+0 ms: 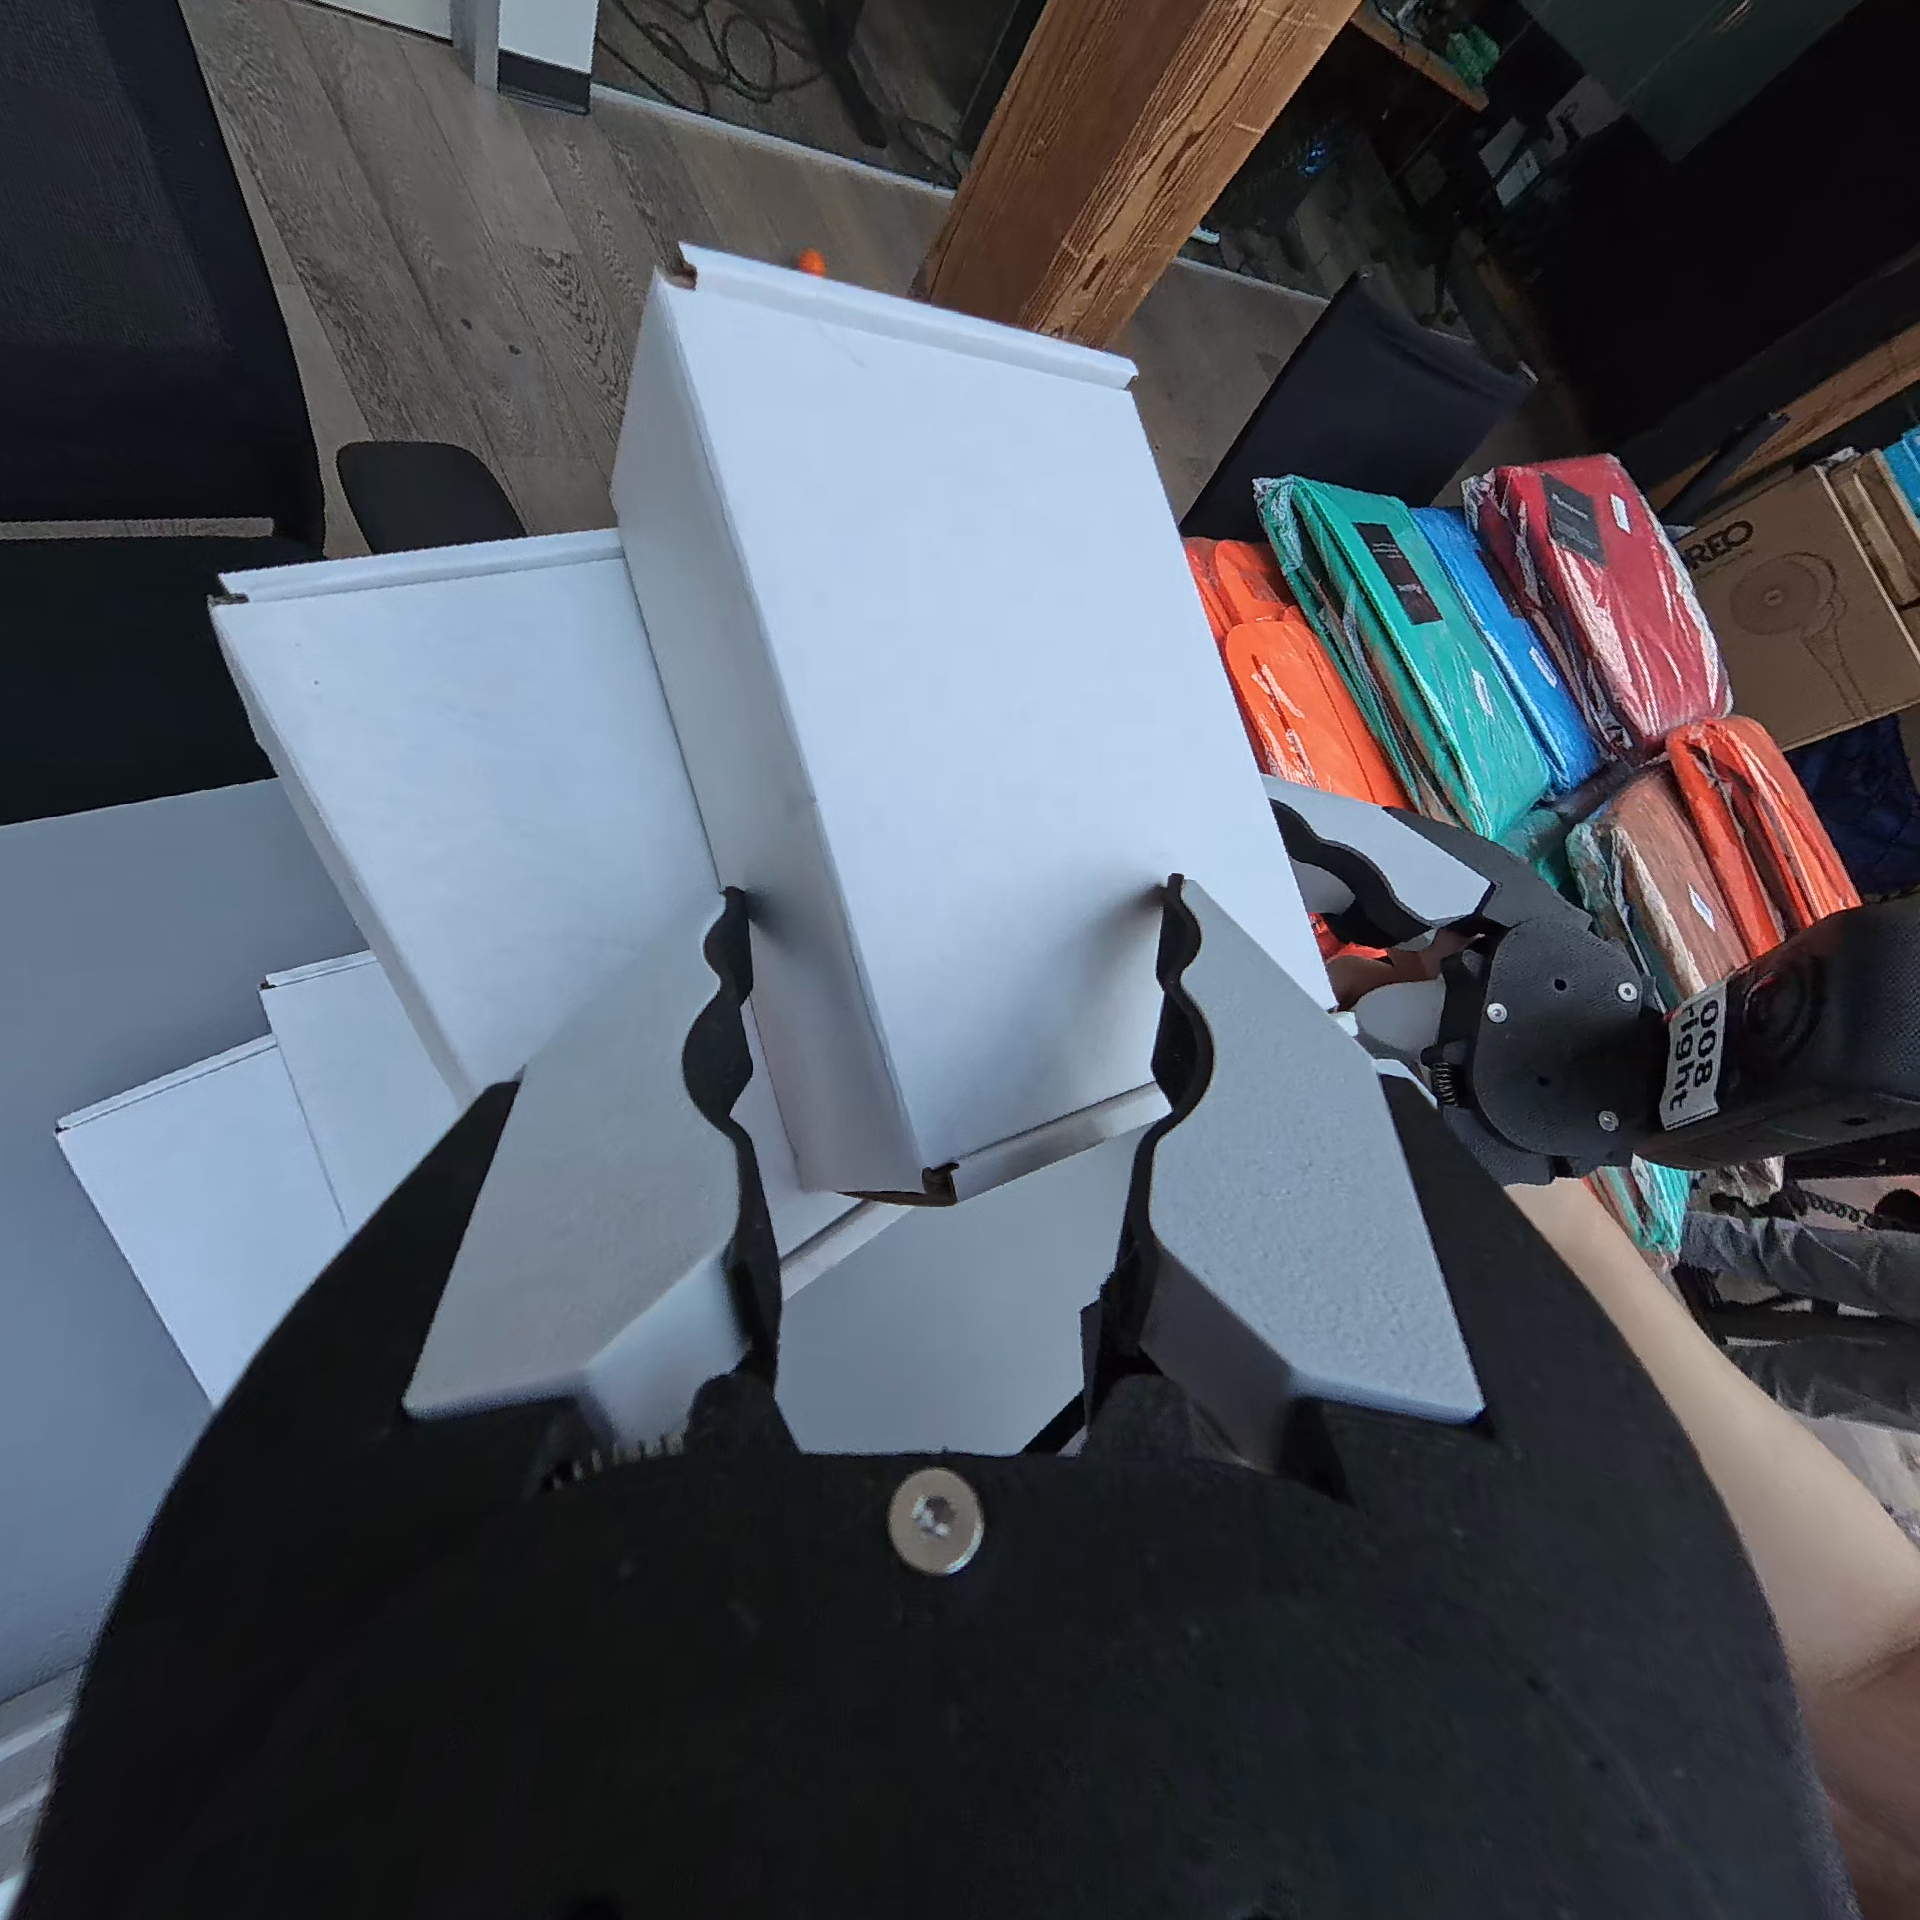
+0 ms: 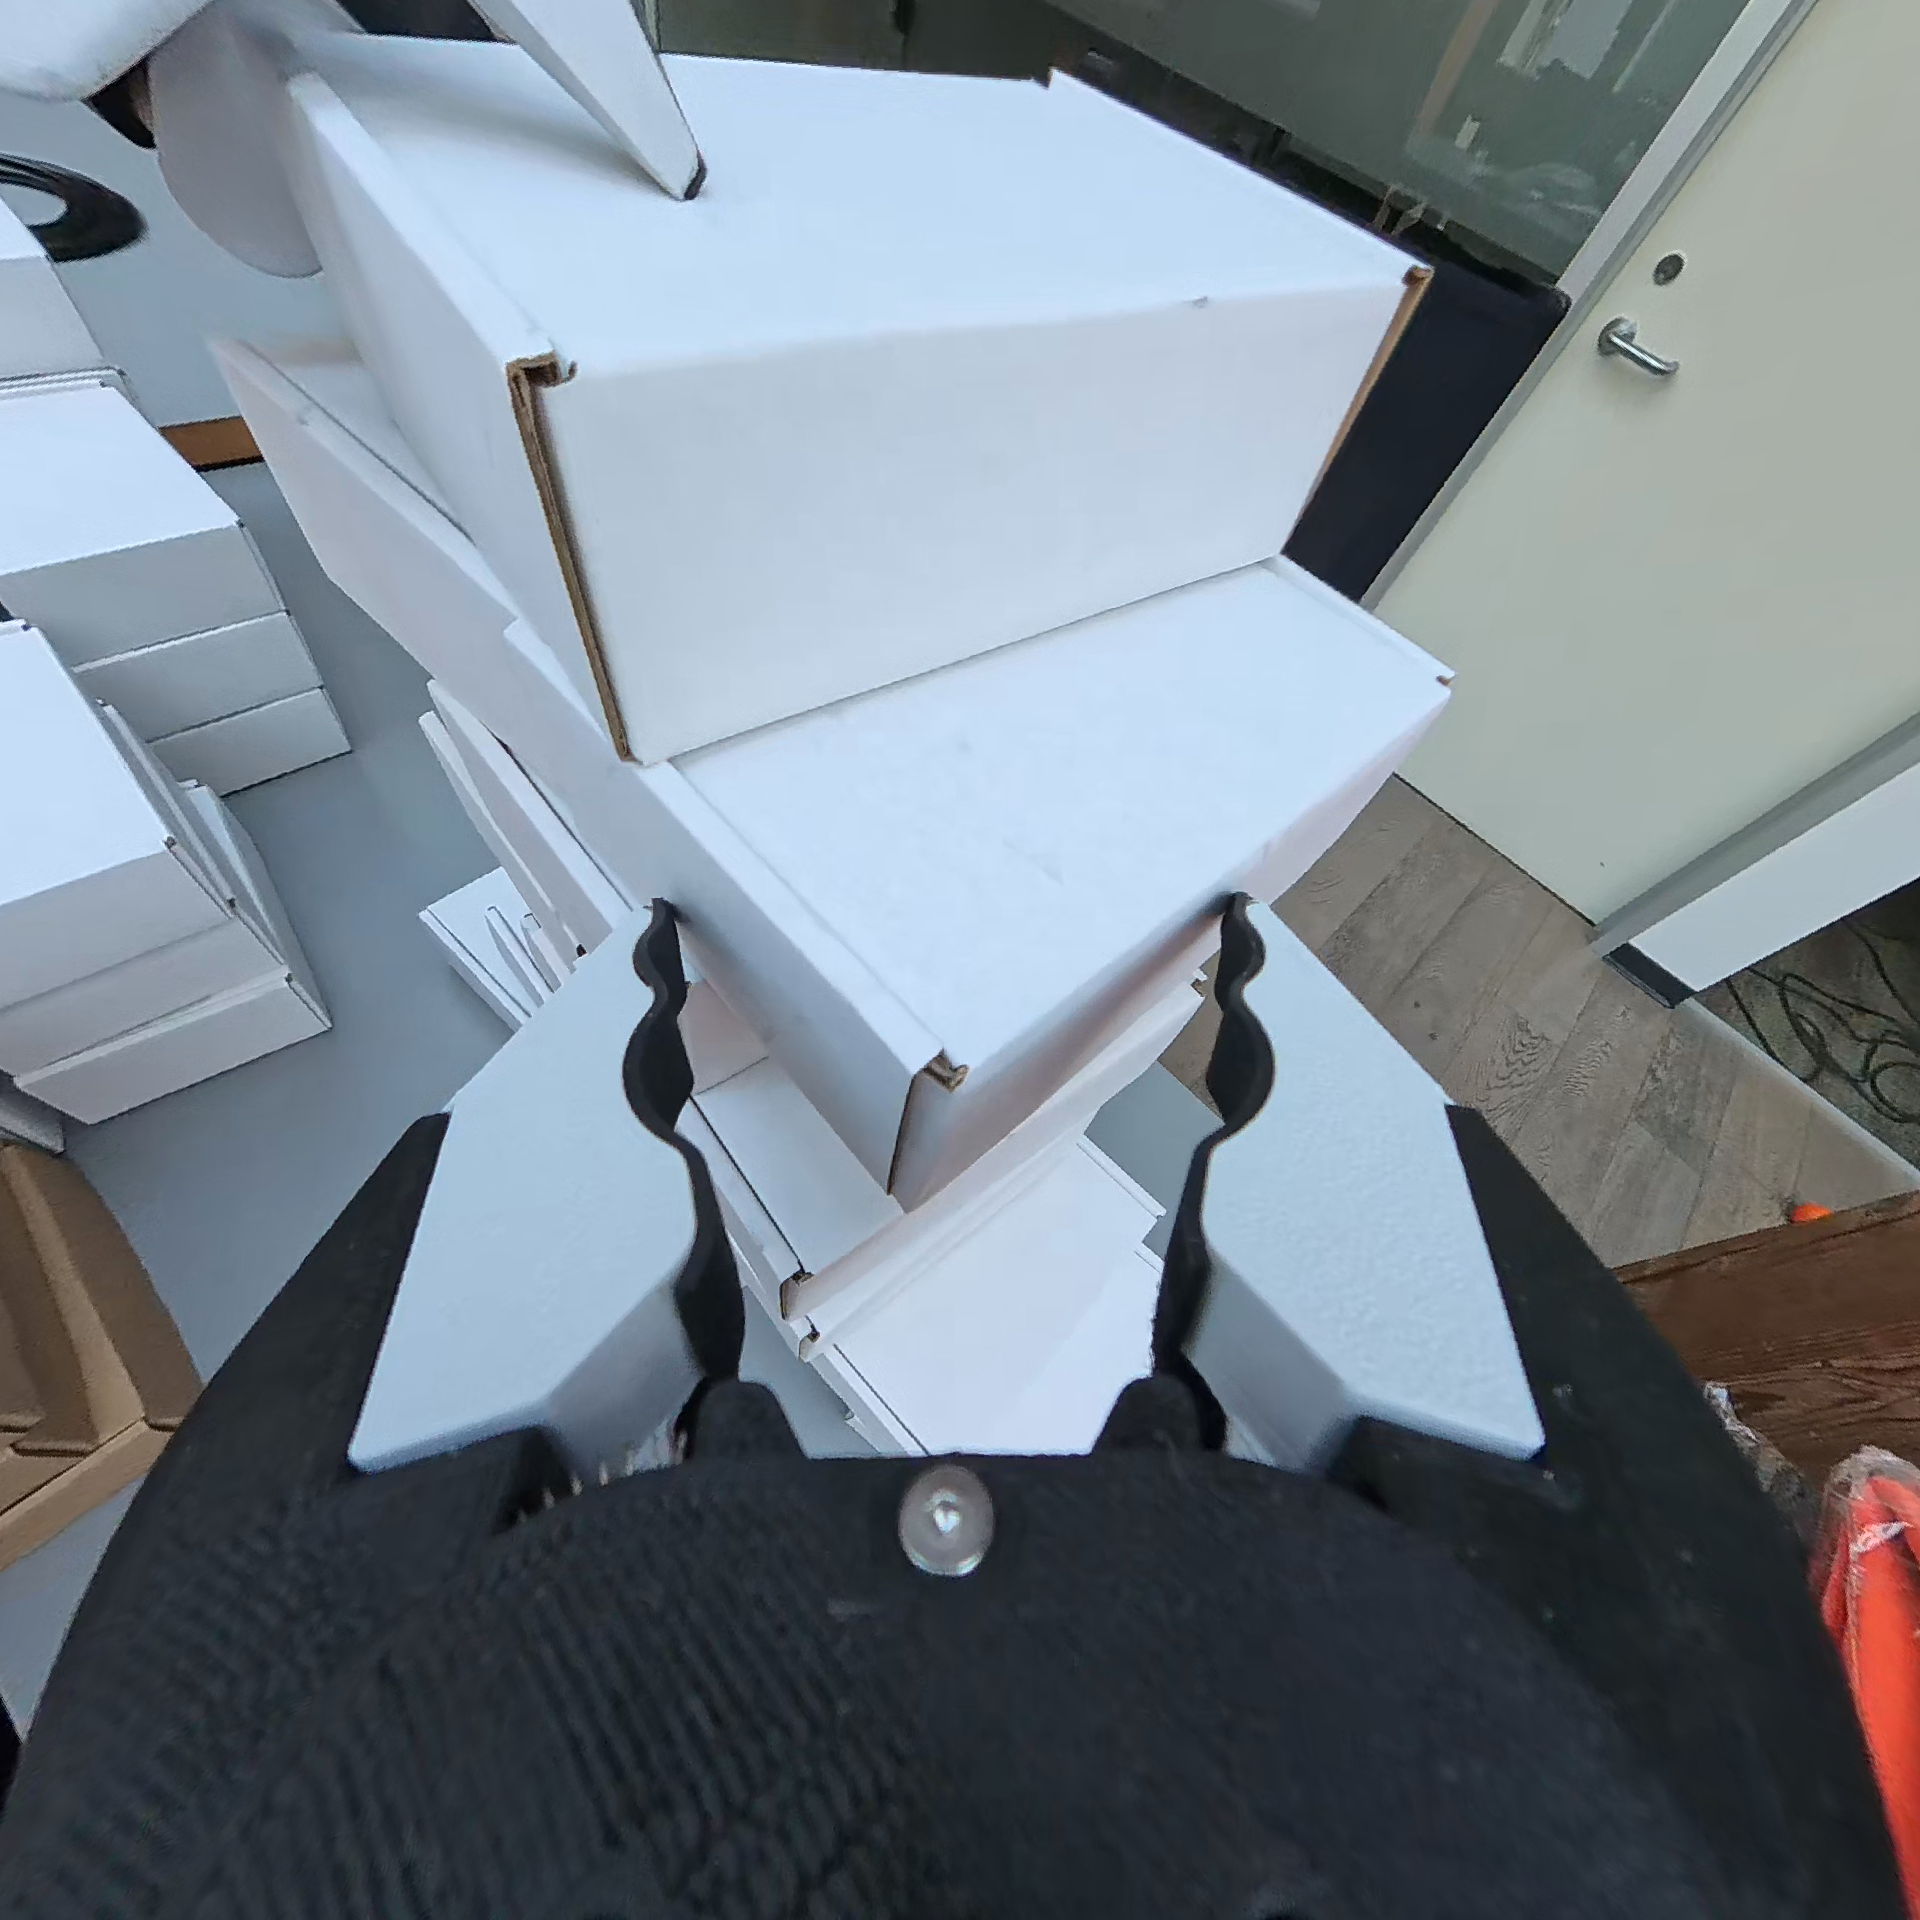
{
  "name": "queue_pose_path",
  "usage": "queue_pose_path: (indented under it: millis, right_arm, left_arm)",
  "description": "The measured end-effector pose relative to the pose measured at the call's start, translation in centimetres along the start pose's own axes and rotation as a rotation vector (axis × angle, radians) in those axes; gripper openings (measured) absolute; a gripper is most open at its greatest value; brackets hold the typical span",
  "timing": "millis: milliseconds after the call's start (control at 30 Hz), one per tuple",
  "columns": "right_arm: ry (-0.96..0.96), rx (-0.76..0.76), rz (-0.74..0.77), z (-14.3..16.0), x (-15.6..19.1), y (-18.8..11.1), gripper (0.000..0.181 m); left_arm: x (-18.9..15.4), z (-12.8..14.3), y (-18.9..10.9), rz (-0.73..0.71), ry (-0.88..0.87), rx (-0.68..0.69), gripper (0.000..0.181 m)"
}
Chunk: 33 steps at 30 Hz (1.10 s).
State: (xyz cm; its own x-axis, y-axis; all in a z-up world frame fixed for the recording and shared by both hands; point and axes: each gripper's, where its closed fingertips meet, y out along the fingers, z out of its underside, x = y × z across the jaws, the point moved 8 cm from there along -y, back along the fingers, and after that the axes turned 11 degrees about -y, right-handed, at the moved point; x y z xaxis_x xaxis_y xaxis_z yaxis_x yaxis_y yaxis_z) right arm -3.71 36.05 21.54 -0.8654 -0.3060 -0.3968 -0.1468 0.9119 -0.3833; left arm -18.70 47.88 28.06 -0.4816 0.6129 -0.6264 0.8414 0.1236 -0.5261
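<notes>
My left gripper (image 1: 956,899) is shut on the near end of a white cardboard box (image 1: 935,644), the top one of a skewed stack of white boxes. One fingertip lies on its broad face and the other along its narrow side. In the right wrist view this top box (image 2: 935,499) rests on a second white box (image 2: 1039,831), and one of the left gripper's fingers (image 2: 634,104) touches its top. My right gripper (image 2: 951,914) is open, with its jaws either side of the second box's near corner. It also shows in the left wrist view (image 1: 1325,920), by the stack's right side.
The stack stands on a grey table (image 1: 104,987) with more white boxes at the left (image 2: 125,727) and a brown cardboard tray (image 2: 62,1351). Bagged coloured cloth packs (image 1: 1455,665), a wooden post (image 1: 1101,156) and a cardboard carton (image 1: 1808,623) lie beyond. A door (image 2: 1662,468) is at the right. The tips of one gripper are about 12 centimeters away from the tips of the other.
</notes>
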Motion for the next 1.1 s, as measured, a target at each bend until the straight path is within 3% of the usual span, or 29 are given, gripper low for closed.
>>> queue_pose_path:
  millis: [233, 433, 500, 867, 1000, 1100]
  right_arm:
    - [-0.045, 0.011, -0.006, 0.3, 0.1, 0.2, 0.108]
    - [-0.005, -0.078, -0.003, -0.7, -0.9, -0.8, 0.107]
    - [0.002, -0.069, -0.041, -0.9, -1.0, -0.8, 0.099]
    - [-0.026, -0.029, -0.047, -1.4, -0.8, -0.6, 0.102]
    - [-0.029, -0.086, -0.032, -3.1, -1.3, -1.6, 0.103]
    - [-0.039, -0.159, -0.128, -5.4, -1.3, -1.4, 0.102]
  left_arm:
    - [-0.3, 0.0, 0.1, -0.027, 0.002, -0.006, 0.078]
    - [-0.4, 0.0, 0.0, -0.032, -0.006, -0.001, 0.077]
    - [-0.5, 0.0, 0.1, -0.036, -0.006, 0.002, 0.077]
    - [-0.9, 0.2, 0.3, -0.060, -0.029, -0.032, 0.078]
    - [-0.8, 0.4, 0.3, -0.056, -0.036, -0.061, 0.078]
    - [-0.8, 0.5, 0.2, -0.054, -0.049, -0.064, 0.078]
